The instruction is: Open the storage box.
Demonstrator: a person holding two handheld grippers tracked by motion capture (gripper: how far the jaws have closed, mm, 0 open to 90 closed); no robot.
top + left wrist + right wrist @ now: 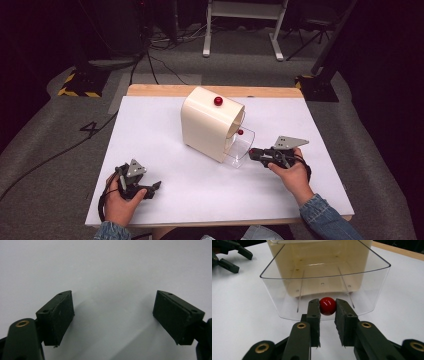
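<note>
A cream box-shaped appliance (205,125) stands mid-table with a red knob (218,101) on its top. A clear plastic drawer (242,149) sticks out of its front toward my right side. In the right gripper view the drawer's curved wall (274,290) faces me, and a red ball knob (327,305) sits on its front. My right gripper (327,310) is shut on that knob, one pad on each side. My left gripper (150,189) rests on the white table surface at the front left, open with nothing between its pads (60,315).
A second small red knob (240,132) shows on the appliance front above the drawer. The white sheet (165,150) covers a wooden table whose far edge (160,90) is bare. Beyond it are floor cables (160,70) and white stand legs (240,30).
</note>
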